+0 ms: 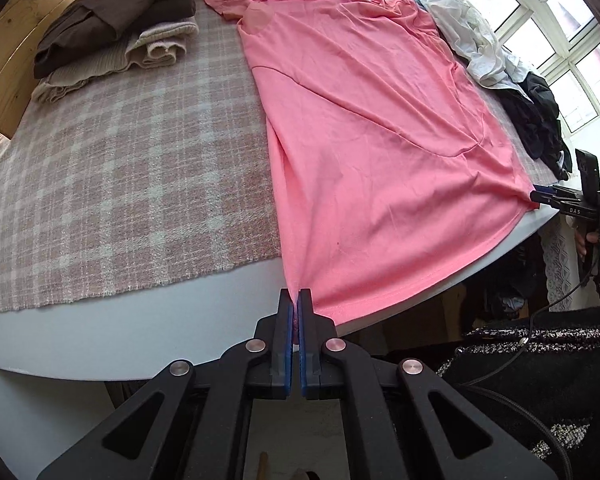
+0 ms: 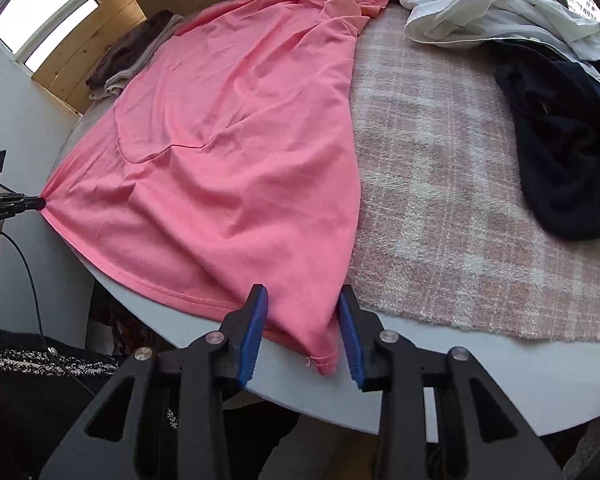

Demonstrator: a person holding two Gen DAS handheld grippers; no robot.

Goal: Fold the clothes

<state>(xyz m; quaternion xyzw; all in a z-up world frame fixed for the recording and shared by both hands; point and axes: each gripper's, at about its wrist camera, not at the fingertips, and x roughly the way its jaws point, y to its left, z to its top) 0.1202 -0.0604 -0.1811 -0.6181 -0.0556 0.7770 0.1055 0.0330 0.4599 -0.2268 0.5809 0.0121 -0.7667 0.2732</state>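
Dark clothes cut off at right edge.

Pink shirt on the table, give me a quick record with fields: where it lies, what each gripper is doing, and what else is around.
garment: pink shirt, spread on plaid cloth
left gripper: shut on hem corner
right gripper: fingers apart, other hem corner between them, not pinched
folded stack: far side
unfolded pile: white garment, dark garment
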